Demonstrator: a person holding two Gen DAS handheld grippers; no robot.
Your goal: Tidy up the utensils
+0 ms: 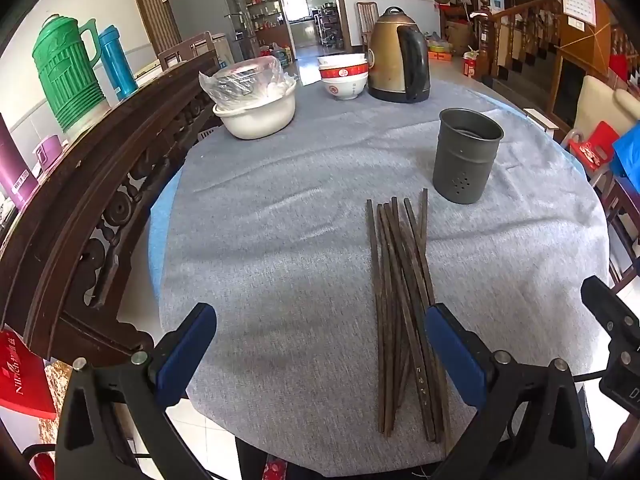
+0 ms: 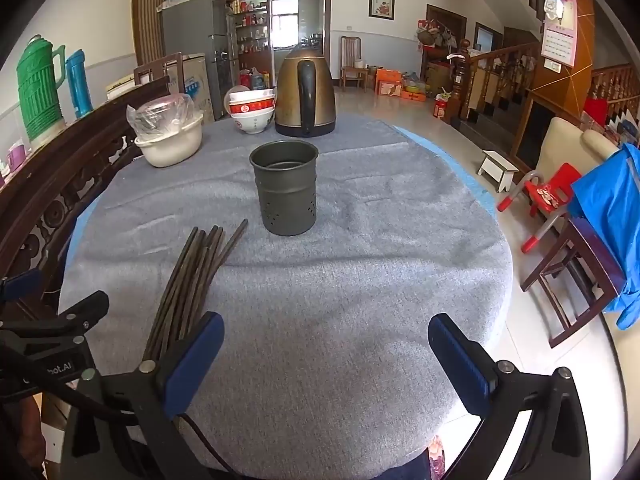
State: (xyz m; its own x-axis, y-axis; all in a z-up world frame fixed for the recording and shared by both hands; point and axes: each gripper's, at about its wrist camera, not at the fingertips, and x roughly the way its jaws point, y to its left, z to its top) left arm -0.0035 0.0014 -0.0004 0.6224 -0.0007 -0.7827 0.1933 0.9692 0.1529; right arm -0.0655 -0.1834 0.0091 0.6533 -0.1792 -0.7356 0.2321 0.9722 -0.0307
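A loose fan of dark brown wooden chopsticks (image 1: 404, 320) lies on the round bench under its grey woven cloth (image 1: 280, 248), their far tips just short of the dull grey perforated metal holder cup (image 1: 466, 156), which stands upright and looks empty. The left gripper (image 1: 320, 360) hangs above the near edge with its blue-padded jaws spread wide and nothing between them, its right pad just over the sticks; the right gripper (image 2: 326, 360) is equally wide open over bare cloth, the bundle off to its left. Judged from here, the sticks cross one another, so a pinch on the bundle could catch only some and scatter or roll the rest; a careless swing could also tip the light cup. The near ends of the chopsticks disappear beneath the gripper bodies in both views, their exact count is hard to tell, and the cup's bottom cannot be seen.
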